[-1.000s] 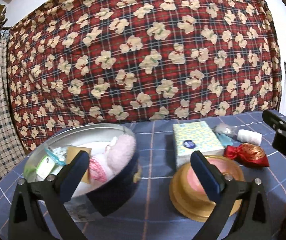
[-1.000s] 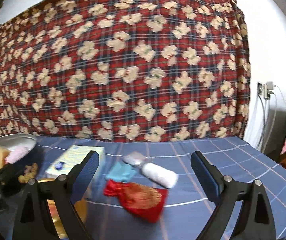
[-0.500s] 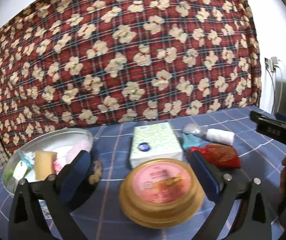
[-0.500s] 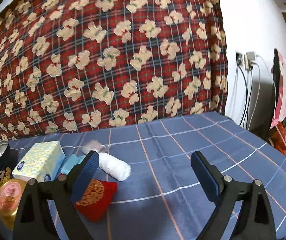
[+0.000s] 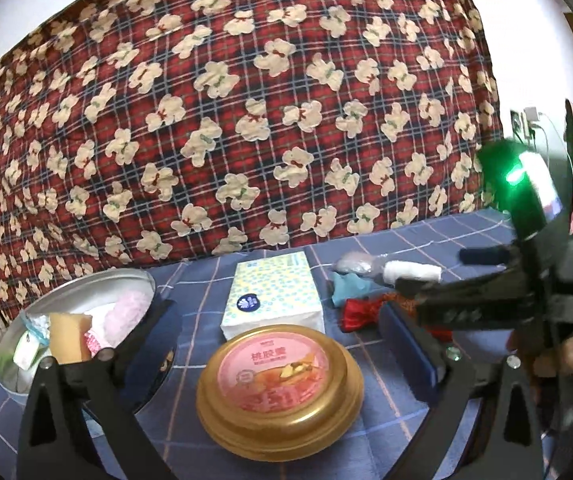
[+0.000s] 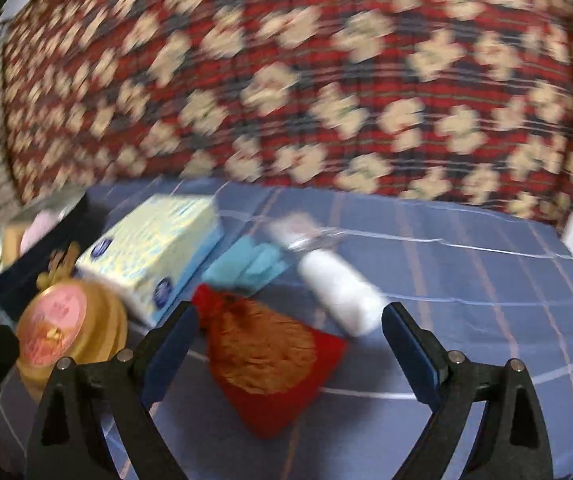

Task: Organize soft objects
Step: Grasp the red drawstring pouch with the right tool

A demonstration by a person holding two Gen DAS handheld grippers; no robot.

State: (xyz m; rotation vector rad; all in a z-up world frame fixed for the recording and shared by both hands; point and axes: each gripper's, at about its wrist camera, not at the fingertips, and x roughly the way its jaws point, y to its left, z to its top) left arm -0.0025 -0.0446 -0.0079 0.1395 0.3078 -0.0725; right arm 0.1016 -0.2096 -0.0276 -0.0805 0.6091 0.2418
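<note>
Covering the table: blue checked cloth (image 5: 414, 240); behind, red plaid bear-print blanket (image 5: 246, 100). Left gripper (image 5: 282, 344) spread, empty, over gold tin (image 5: 280, 388). Right gripper (image 6: 288, 344) spread, empty, above red pouch (image 6: 274, 364). Tissue pack (image 5: 272, 296) beside round tin (image 5: 70, 320) containing soft items.

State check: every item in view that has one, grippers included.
Left gripper: open, empty.
Right gripper: open, empty.
Round metal tin: lid off, soft items inside.
Gold-rimmed pink-lidded tub: closed.
Yellow-dotted tissue pack: lying flat.
Red drawstring pouch: lying on the tablecloth.
White cloth roll: rolled, on its side.
</note>
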